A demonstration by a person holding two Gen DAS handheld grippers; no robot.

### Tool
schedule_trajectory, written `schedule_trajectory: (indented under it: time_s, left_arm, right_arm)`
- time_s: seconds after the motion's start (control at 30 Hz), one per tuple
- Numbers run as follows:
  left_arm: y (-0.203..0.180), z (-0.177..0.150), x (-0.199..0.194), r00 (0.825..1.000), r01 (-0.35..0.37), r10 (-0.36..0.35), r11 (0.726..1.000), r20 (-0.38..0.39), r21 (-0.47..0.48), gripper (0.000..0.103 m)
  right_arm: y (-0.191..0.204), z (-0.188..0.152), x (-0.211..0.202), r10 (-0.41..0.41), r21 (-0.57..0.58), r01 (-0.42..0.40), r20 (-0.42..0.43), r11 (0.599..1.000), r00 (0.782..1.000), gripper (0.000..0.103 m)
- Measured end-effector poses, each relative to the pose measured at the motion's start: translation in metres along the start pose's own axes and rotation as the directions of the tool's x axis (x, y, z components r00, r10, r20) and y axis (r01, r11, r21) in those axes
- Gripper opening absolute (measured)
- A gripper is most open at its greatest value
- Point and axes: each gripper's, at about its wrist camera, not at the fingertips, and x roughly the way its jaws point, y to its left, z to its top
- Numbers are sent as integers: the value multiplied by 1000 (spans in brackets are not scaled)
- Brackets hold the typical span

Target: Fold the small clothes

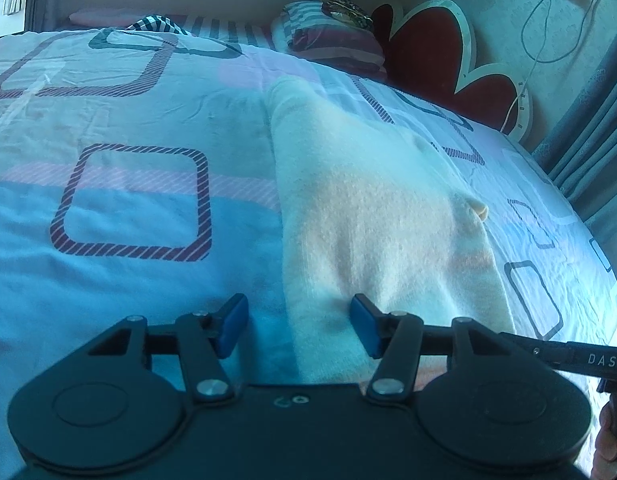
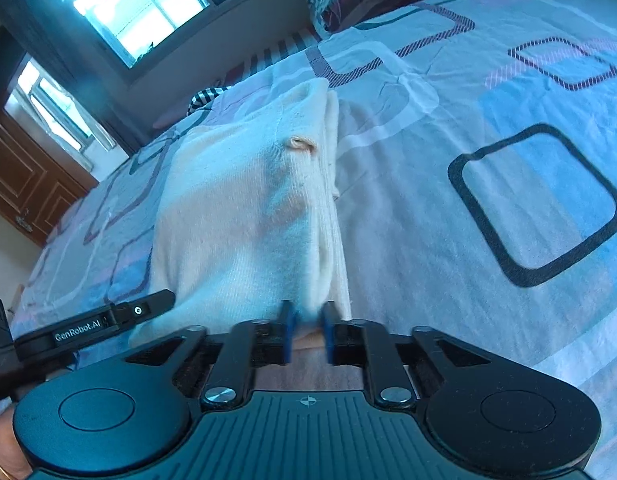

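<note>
Garment [image 1: 372,216]: 1 cream knitted piece, lying lengthwise on the patterned bedsheet [image 1: 128,128], already doubled into a long narrow strip that runs from the near edge of the bed toward the striped pillow [image 1: 332,40]. In the right wrist view, stacked layers show along its right edge, so at least 2 thicknesses are present.

Handling judgement: the knit looks soft, light and limp. It will likely sag and stretch if lifted by 1 point, and the layers may slide apart. It is not fragile. Friction against the cotton sheet is probably moderate, so dragging may bunch it.

Grip points: take the 2 near corners together, pinching through all layers, then carry them toward the far end.

Right gripper [image 2: 308,330]: jaws nearly closed, with the near edge of the garment pinched between the blue pads [image 2: 287,332].

Left gripper [image 1: 298,328]: jaws about half open, straddling the garment's near left edge. The pads do not press on the cloth; nothing is held.

Small detail: a fold of cloth [image 1: 479,210] sticks out from the right edge and may catch.
</note>
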Motion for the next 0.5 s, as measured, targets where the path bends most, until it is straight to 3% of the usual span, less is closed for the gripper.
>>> schedule_trajectory:
  time_s: [0.13,0.27,0.37,0.4,0.5]
  left_arm:
    - [0,1,-3,1000,9,-9,1000,-19,-2,55]
    - [0,-4,-2,1000,12,-12,1000,-23,18,57]
    - [-3,-5,-3,1000,7,-6,999,-23,37,50]
    - [-6,-5,-5,999,22,-20,999,-28,47,42]
    - [-11,-10,-3,1000,2,-1,994,-12,108,44]
  right_arm:
    - [7,2,-11,-35,-99,36,10,994,999,5]
    - [7,-8,5,-110,-194,106,-13,975,994,4]
    - [6,-6,7,-113,-194,107,-19,975,993,4]
    - [6,-6,5,-114,-189,107,-24,976,993,4]
    - [3,-8,5,-107,-182,98,-40,978,993,6]
